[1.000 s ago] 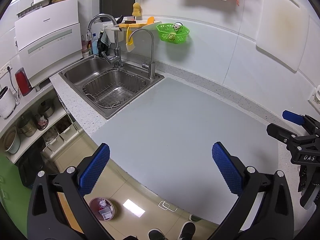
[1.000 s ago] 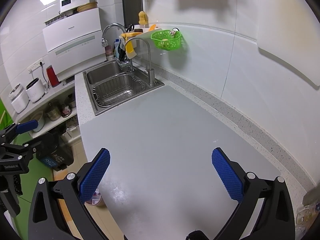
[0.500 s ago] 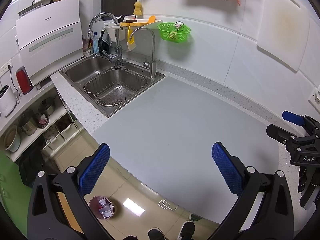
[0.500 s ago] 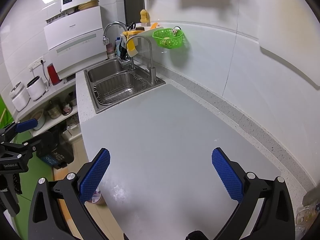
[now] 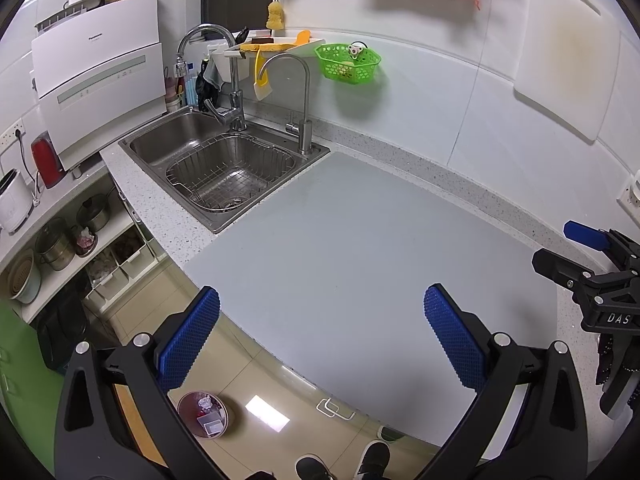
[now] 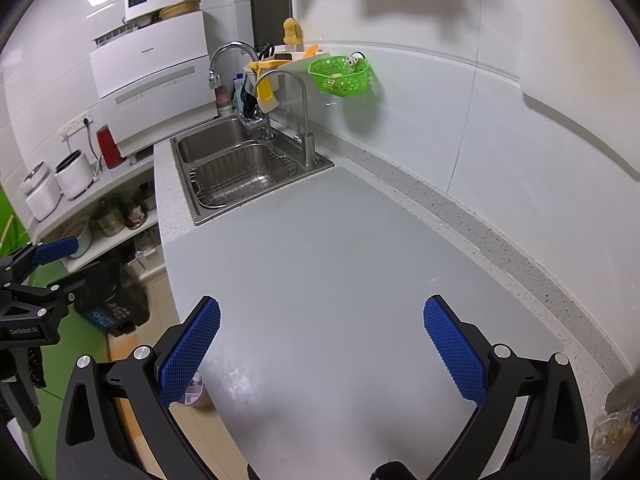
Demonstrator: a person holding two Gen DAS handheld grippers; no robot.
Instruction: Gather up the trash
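Both tools hang over a bare grey counter (image 5: 360, 248), and nothing on that stretch looks like rubbish. The left gripper (image 5: 318, 334) has its blue pads spread wide with nothing between them, and the right gripper (image 6: 320, 336) is just as wide and just as empty.

What there is to collect sits off at the far right. In the right wrist view, low in the corner past the right finger, something clear and crinkly lies on the speckled edge of the counter: the wrapper (image 6: 612, 434), or so I take it, since it is squeezed against the rim of the lens and too smeared to say for sure. It lies to the right of the right gripper and nearer the person than the pads are, so the tool points past it towards the sink (image 6: 244, 172). Its long axis I cannot make out.

The bin (image 5: 203, 414) is the other way entirely (a small round pot on the floor tiles, already holding a few scraps). It shows below the counter's front edge, just beside the left gripper's left finger.

So the right hand is plainly the nearer one for the pick-up, and it would have to swing right and draw back to bring the wrapper between its pads. The left hand is the nearer one to the bin. The carry, as I judge it, runs right to left across the whole counter and down over its front edge.
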